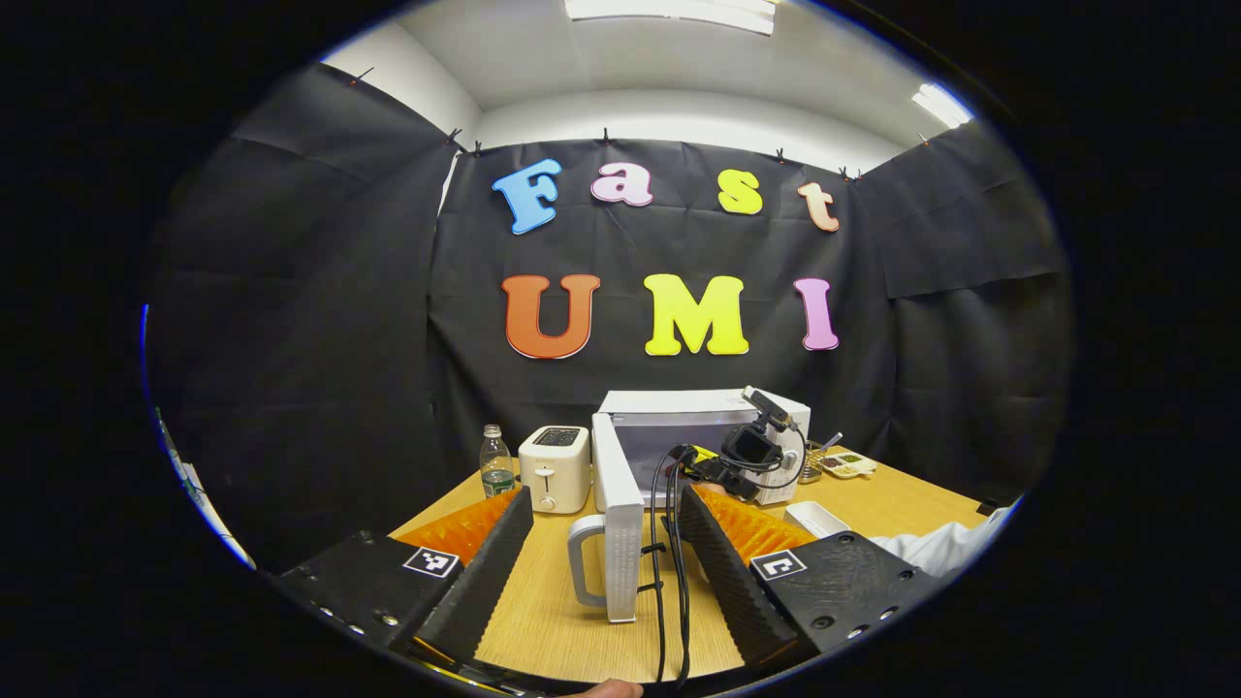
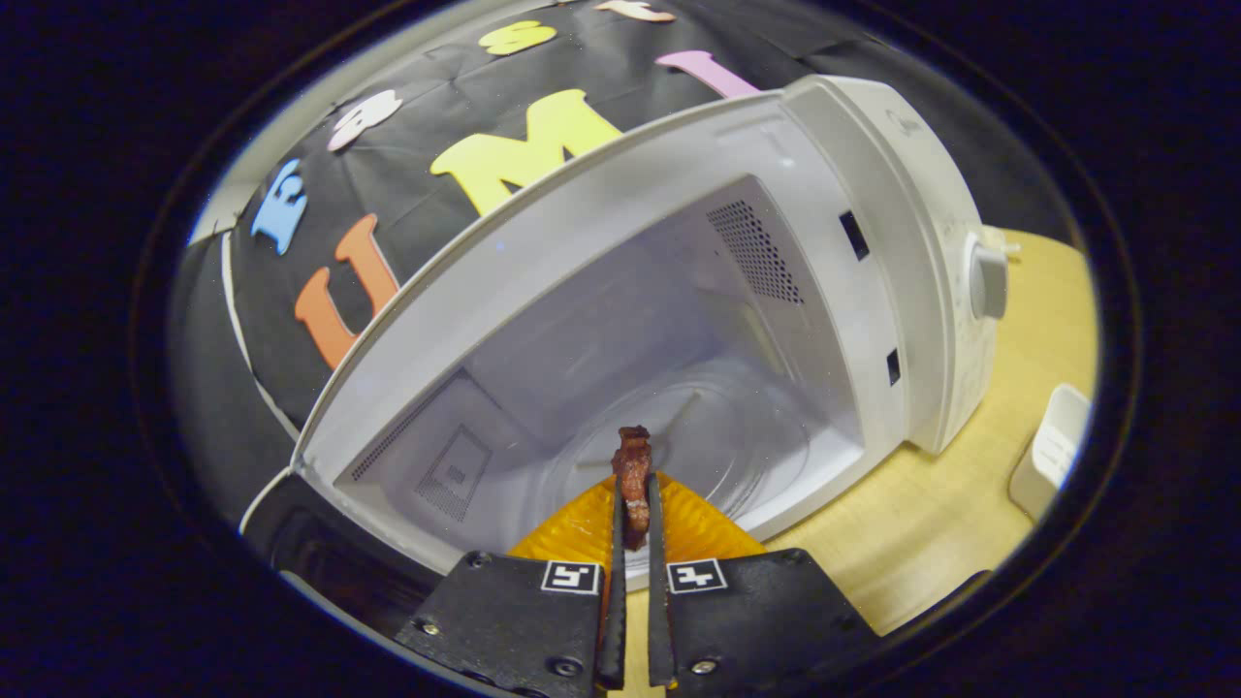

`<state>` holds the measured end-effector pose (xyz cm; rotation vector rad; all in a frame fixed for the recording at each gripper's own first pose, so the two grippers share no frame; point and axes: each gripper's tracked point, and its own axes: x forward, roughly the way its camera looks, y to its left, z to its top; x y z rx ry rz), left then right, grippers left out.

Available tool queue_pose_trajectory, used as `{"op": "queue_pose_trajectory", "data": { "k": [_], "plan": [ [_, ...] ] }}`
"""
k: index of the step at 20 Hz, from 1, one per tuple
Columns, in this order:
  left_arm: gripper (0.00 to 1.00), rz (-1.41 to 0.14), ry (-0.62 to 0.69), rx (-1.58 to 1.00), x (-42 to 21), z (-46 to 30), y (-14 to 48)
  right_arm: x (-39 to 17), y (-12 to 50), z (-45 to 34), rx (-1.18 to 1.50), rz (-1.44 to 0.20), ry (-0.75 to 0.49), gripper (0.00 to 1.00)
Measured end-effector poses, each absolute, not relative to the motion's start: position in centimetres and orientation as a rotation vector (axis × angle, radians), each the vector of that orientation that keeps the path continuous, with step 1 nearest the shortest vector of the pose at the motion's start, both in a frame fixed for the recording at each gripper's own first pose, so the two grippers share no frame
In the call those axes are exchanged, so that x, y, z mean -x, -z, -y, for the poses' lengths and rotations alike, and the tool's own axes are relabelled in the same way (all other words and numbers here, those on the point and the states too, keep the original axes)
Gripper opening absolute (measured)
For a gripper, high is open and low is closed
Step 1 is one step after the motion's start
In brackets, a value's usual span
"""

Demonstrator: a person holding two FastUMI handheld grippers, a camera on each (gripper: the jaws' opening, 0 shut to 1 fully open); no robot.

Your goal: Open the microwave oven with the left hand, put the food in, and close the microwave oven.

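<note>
The right gripper (image 2: 633, 509) is clamped on a brown piece of food (image 2: 634, 472), held at the mouth of the open microwave (image 2: 873, 291), over its glass turntable (image 2: 717, 436). The left gripper (image 1: 606, 543) hangs back with its fingers spread wide, holding nothing, and the swung-out microwave door (image 1: 620, 504) stands between them above the wooden table (image 1: 543, 620). A toaster (image 1: 555, 468) and a water bottle (image 1: 495, 461) stand left of the microwave.

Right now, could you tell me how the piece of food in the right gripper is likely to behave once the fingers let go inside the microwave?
The food looks small and irregular, so it is probably light and will likely drop without rolling far. Standing upright above the right gripper, it seems fairly stiff. Its glossy surface may make it cling briefly.
</note>
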<state>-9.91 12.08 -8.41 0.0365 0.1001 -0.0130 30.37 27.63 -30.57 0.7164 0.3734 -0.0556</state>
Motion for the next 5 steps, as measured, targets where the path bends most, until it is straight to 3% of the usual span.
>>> {"op": "queue_pose_trajectory", "data": {
  "k": [1, 5],
  "plan": [
    [0.93, -0.100, 0.014, -0.028, 9.8, -12.3, 8.4, -30.8, 31.1, -28.0, -0.767, -0.378, 0.066, 0.12],
    [0.93, -0.123, 0.003, -0.012, 9.7, -12.9, 9.1, -31.5, 32.2, -28.9, -0.836, -0.380, 0.076, 0.14]
  ]
}}
